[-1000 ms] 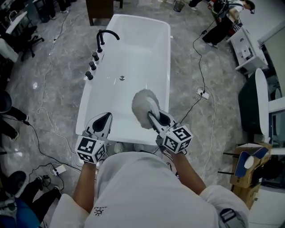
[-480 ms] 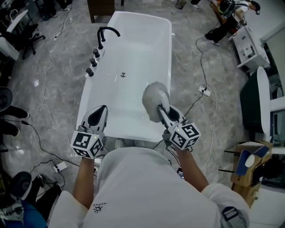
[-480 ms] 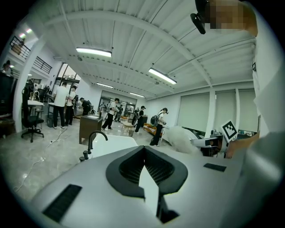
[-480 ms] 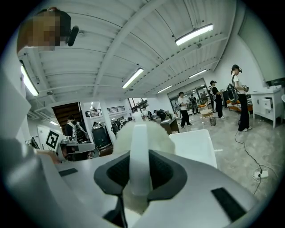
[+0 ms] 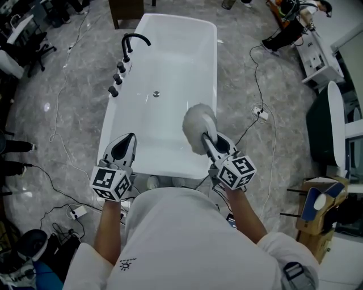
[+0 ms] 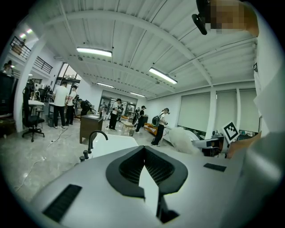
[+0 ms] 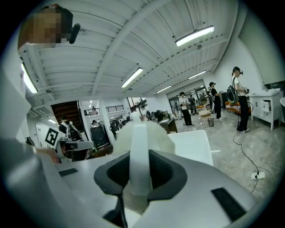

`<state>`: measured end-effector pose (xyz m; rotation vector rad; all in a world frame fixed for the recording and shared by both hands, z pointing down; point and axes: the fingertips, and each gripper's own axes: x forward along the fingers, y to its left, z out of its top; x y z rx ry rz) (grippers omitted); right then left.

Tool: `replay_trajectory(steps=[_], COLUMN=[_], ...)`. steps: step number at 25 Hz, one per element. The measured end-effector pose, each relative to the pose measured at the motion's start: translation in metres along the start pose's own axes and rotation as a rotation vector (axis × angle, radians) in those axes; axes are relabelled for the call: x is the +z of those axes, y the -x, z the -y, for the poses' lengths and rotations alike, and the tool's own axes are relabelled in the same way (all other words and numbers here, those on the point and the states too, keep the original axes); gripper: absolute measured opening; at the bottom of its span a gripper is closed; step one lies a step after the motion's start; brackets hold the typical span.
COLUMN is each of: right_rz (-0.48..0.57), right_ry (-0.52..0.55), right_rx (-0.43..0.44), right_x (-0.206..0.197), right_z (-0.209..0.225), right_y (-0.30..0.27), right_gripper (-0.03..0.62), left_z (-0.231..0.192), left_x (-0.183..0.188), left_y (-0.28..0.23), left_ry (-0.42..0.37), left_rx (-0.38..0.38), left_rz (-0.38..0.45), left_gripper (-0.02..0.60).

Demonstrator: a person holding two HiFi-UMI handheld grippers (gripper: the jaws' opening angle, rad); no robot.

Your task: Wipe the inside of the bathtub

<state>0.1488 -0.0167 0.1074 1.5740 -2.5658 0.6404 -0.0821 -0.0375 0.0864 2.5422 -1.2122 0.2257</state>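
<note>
A long white bathtub [image 5: 211, 85] runs away from me, with a black faucet [image 5: 134, 42] and knobs on its left rim and a drain [image 5: 156, 94] in its floor. My right gripper [image 5: 210, 142] is shut on the white handle of a fluffy grey-white duster [image 5: 197, 123], held over the tub's near right part. The right gripper view shows the handle [image 7: 138, 151] pinched between the jaws, with fluff [image 7: 163, 139] behind it. My left gripper [image 5: 131, 138] hangs over the near left rim, shut and holding nothing. Its own view shows the jaws [image 6: 144, 153] meeting, with the tub [image 6: 113, 141] beyond.
Cables and a power strip [image 5: 259, 115] lie on the grey marbled floor right of the tub. A dark cabinet [image 5: 127, 11] stands past the tub's far end. White equipment [image 5: 315, 63] and a cardboard stand [image 5: 315, 214] are at the right. People [image 6: 116, 113] stand far off.
Over the last second my right gripper carried the duster a little to the right and further out over the tub, and the left shifted slightly left. Both have barely moved in the last half second.
</note>
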Motion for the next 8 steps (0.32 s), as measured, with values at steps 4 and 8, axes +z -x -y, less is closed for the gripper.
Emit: replay_trajectory(steps=[4,8], right_rz=[0.004,0.005], right_ry=[0.005,0.014], right_rx=[-0.005,-0.013], right_x=[-0.0021,-0.0022], right_z=[0.0014,0.0017], right_y=[0.0036,0.0024], right_gripper=[0.095,0.094], left_z=[0.0007,-0.0004], left_x=[-0.0037,-0.0044], left_y=[0.0014,0.0023], left_ry=[-0.001,-0.001], left_rx=[-0.001,-0.001], left_rz=[-0.002,-0.001], left_gripper=[0.011,0.011])
